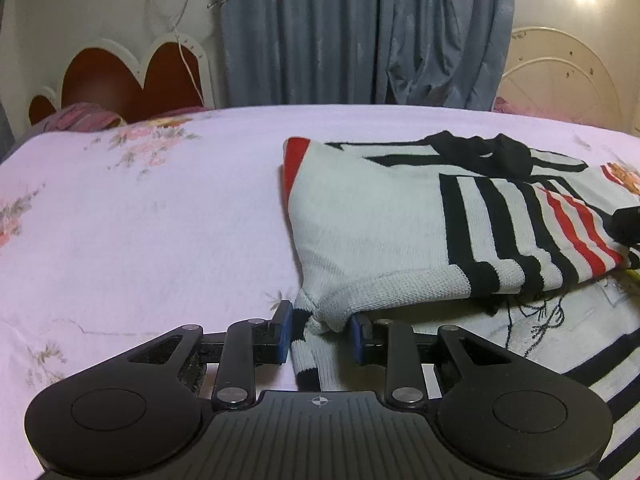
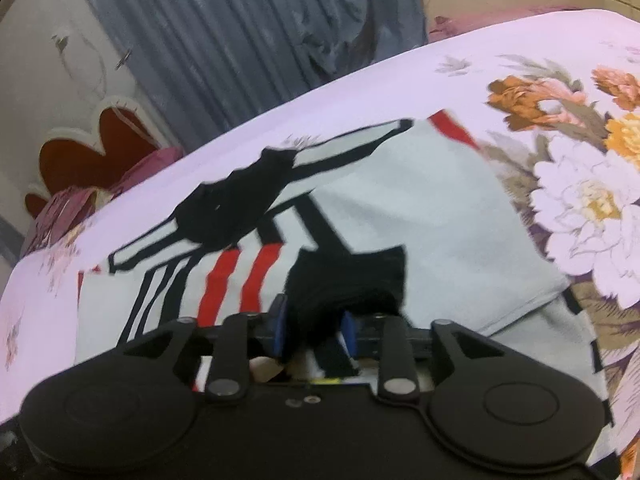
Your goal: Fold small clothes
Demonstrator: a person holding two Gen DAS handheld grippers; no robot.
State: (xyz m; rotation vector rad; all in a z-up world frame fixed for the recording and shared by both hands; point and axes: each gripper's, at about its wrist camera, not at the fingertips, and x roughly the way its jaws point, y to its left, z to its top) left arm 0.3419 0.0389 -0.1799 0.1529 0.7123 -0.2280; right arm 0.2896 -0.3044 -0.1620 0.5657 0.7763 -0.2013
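Left wrist: sweater [image 1: 400, 216] corner between fingers [image 1: 285, 330] (bunched).

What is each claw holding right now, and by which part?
Left claw pinches the striped sweater at a bunched grey hem corner. Right claw grips a black part of the same sweater.

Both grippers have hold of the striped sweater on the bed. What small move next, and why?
Probably carry both held parts forward together and lay them flat. The left gripper pinches a bunched grey hem corner of the sweater, and the right gripper grips a black part near its stripes. The fold looks incomplete: the edge sags and wrinkles above the bed sheet.
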